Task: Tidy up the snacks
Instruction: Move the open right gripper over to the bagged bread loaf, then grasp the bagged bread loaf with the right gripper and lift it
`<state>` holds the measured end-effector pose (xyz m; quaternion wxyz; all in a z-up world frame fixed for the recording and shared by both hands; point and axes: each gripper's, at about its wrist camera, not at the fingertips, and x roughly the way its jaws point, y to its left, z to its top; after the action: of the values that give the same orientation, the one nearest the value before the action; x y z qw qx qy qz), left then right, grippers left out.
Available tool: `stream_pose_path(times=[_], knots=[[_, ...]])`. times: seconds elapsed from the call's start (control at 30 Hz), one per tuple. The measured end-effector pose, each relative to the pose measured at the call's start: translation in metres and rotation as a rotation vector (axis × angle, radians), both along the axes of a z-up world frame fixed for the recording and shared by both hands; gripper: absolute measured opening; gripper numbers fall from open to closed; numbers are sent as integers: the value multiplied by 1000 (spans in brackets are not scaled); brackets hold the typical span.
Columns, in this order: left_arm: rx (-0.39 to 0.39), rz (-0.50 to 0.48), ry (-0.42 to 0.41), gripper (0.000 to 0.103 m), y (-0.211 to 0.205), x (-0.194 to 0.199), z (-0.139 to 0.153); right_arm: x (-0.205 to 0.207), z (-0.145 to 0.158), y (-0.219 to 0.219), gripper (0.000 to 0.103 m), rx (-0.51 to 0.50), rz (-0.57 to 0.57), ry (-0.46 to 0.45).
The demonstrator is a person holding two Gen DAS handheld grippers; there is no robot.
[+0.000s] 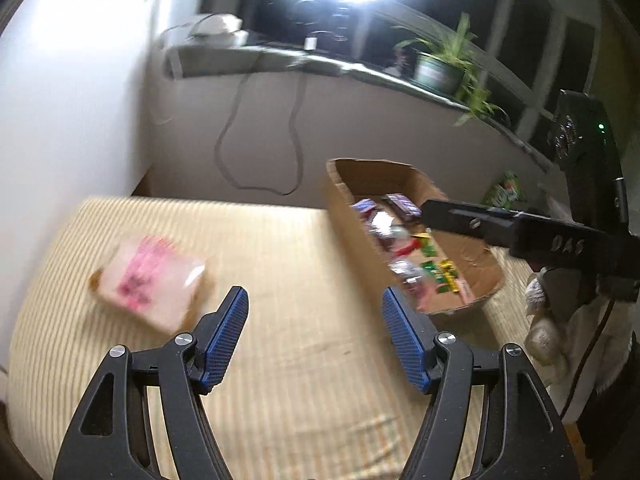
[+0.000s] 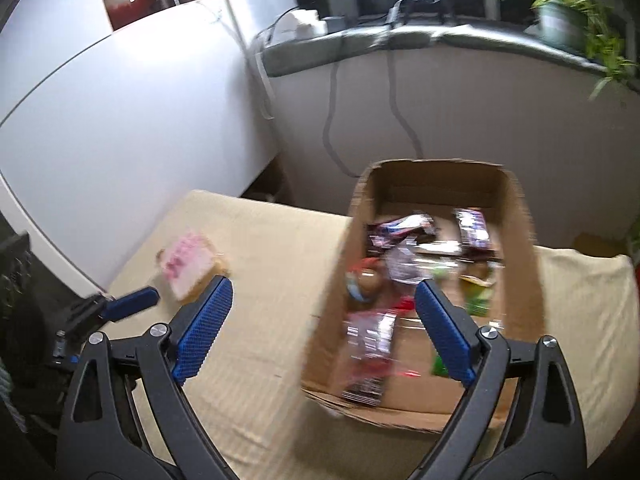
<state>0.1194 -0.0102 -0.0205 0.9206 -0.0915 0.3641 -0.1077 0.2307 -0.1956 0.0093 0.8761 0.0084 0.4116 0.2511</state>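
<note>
Black fingers (image 1: 224, 340), blue ribbed pads (image 2: 204, 332)

Matt brown cardboard box (image 2: 440, 280), ribbed cream cloth table cover (image 1: 280, 260), glossy clear-plastic snack packet (image 1: 152, 280)

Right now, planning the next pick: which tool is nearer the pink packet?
Left. The left tool hangs just right of the pink packet; the right tool is at the cardboard box.

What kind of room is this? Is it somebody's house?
Probably a room in a home. A potted plant sits on a window ledge with cables hanging down, and a cardboard box of snacks rests on a table under a yellowish cloth, beside a pink wrapped snack.
</note>
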Motion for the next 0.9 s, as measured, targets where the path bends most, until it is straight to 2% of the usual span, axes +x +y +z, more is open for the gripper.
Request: stream_pose_path(times=[0.2,0.37,0.67,0.9], knots=[[-70,126,46,69,55,-13,-19,11,-7,44,94,7,87,46],[-117,195,73,69,86,-22,-33,19,-13,84,94,-1,165,82],[-189,235,97,69,109,-16,-51,41,-35,157,94,1,261,195],[-251,257,127,69,123,-6,-66,62,-67,204,94,-37,287,269]])
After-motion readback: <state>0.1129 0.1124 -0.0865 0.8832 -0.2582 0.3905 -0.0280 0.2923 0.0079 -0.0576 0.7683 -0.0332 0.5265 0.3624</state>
